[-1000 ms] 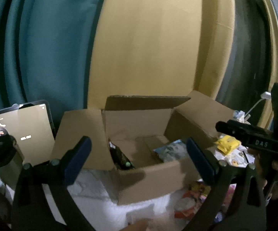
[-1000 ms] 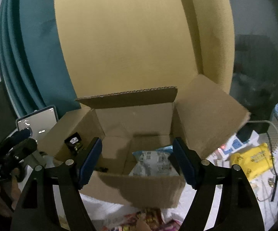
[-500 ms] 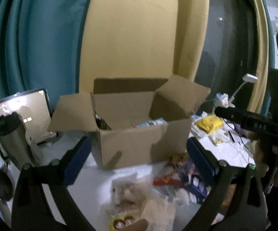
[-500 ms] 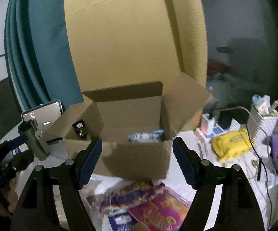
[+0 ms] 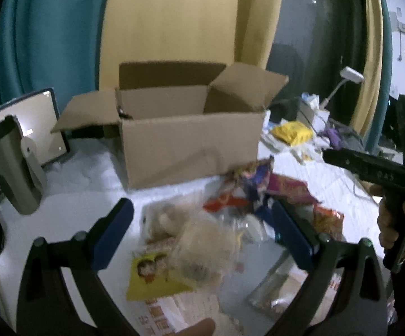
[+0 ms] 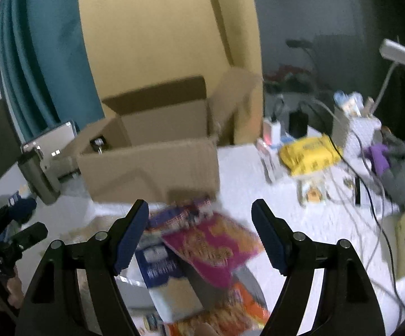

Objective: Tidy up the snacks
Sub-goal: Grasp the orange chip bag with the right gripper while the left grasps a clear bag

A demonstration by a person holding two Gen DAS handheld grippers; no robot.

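Note:
An open cardboard box (image 5: 191,145) stands on the white table, also in the right wrist view (image 6: 152,165). A heap of snack packets lies in front of it. My left gripper (image 5: 202,224) is open and empty above clear bags of pale snacks (image 5: 199,246) and a yellow packet (image 5: 149,274). My right gripper (image 6: 202,232) is open and empty above a magenta packet (image 6: 213,246) and a blue-and-white packet (image 6: 163,274). An orange packet (image 6: 230,313) lies nearer. The right tool's handle (image 5: 376,168) shows at the left view's right side.
A steel tumbler (image 5: 11,168) and a lit tablet (image 5: 37,123) stand left of the box. A yellow bag (image 6: 311,154), cables, a white holder (image 6: 353,131) and a desk lamp (image 6: 398,53) crowd the right. Curtains hang behind.
Both grippers have pulled back from over the box and tilted down toward the snack heap in front of it. Both stayed open and empty.

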